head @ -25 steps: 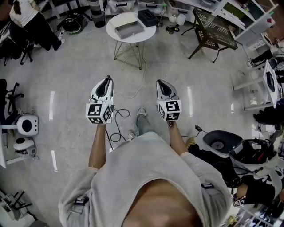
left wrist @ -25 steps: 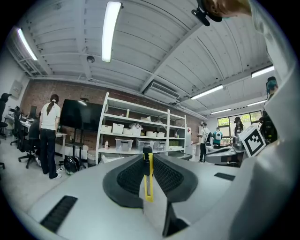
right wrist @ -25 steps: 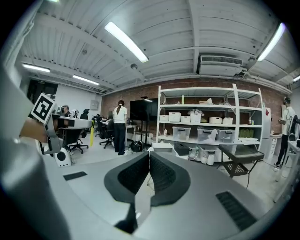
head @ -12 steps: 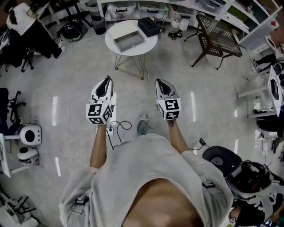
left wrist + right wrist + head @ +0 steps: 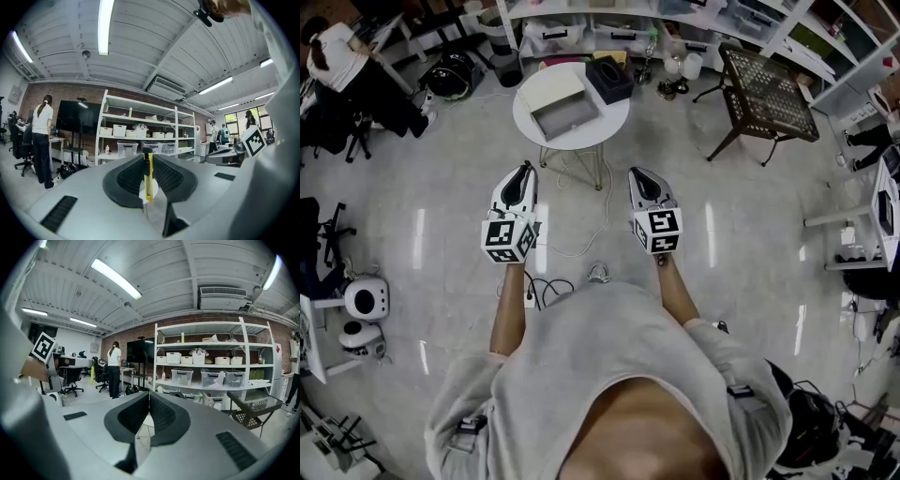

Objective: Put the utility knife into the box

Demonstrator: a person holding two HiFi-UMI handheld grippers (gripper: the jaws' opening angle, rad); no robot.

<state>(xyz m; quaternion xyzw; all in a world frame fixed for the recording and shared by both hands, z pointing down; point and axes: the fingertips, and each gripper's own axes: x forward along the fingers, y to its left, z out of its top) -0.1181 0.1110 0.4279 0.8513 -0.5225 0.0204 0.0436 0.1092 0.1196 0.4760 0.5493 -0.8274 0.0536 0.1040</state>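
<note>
A yellow utility knife stands upright, pinched between the black pads of my left gripper, which is shut on it. In the head view the left gripper is held over the floor short of a round white table; the knife itself is hidden there. An open grey box lies on that table beside its cream lid. My right gripper is level with the left one. Its jaws are shut with nothing between them.
A black tissue box sits at the table's far right. A dark mesh table stands at the right, with shelving behind. Cables trail across the floor. A person works at the far left, and white devices sit at the left edge.
The round table and box have come closer to both grippers as I walk toward them. Both grippers keep their pose, and the left stays shut on the knife.
</note>
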